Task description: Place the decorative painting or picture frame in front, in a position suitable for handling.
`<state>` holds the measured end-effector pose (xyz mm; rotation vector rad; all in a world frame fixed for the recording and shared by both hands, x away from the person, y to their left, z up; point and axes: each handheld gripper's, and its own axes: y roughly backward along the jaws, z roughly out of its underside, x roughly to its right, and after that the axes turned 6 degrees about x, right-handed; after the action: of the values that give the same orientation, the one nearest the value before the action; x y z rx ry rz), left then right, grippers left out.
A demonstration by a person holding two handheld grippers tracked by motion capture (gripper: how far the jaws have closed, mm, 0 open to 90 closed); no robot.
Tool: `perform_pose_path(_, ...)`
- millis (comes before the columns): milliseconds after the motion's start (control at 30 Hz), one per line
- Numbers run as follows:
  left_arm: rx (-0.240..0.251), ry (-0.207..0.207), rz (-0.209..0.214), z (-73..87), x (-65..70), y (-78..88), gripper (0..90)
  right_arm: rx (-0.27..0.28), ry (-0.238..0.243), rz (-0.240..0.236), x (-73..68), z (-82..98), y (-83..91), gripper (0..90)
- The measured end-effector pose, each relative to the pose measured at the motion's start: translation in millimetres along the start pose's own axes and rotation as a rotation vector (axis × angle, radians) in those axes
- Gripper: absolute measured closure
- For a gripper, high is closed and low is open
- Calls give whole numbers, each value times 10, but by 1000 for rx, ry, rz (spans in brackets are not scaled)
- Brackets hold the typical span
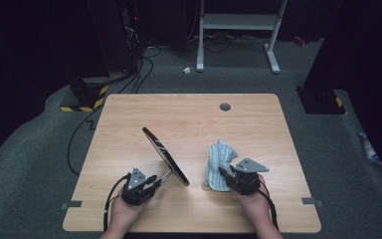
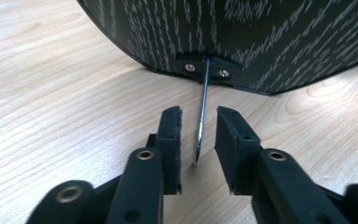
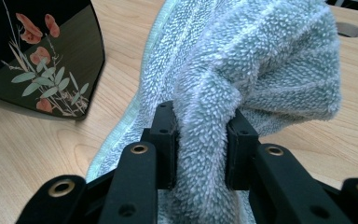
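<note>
A black oval panel [image 1: 165, 155] stands tilted on the wooden table, propped by a thin metal leg [image 2: 202, 112]. Its back [image 2: 242, 32] has a dark grain pattern and a small bracket with two screws. Its front [image 3: 37, 60] carries painted red flowers and green leaves. My left gripper [image 1: 151, 183] sits low behind the panel. In the left gripper view its jaws [image 2: 199, 123] flank the leg, with a gap on each side. My right gripper [image 1: 225, 174] is shut on a bunched pale green towel [image 1: 219, 162]. The towel's pile [image 3: 261, 60] bulges up over that gripper [image 3: 200, 135].
The light wooden table [image 1: 189, 114] has a round cable hole [image 1: 225, 106] near its far edge. Beyond it are grey carpet, floor cables [image 1: 139, 74] and a white metal frame [image 1: 238, 30]. Both forearms enter at the near edge.
</note>
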<state>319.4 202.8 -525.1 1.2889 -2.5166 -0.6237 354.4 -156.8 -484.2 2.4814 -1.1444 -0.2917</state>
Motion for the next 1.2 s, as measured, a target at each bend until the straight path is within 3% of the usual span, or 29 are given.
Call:
perform_pose_path(167,-44,-1,-7,20,-16,-79,764,22,4,-13,-25,-35,48,699)
perform_pose_path(467,-76,-19,10,1,-15,-130,845,135,38,-38,-201,-240,262,703)
perform_pose_path(667,-82,-9,31,-5,-11,-149,864,210,49,-70,-347,-425,390,705)
perform_pose_path(1033,-92,-1,33,-29,17,-194,883,305,70,-115,-521,-821,379,708)
perform_pose_path(1200,-92,11,38,-33,26,-206,883,329,109,-130,-592,-996,359,710)
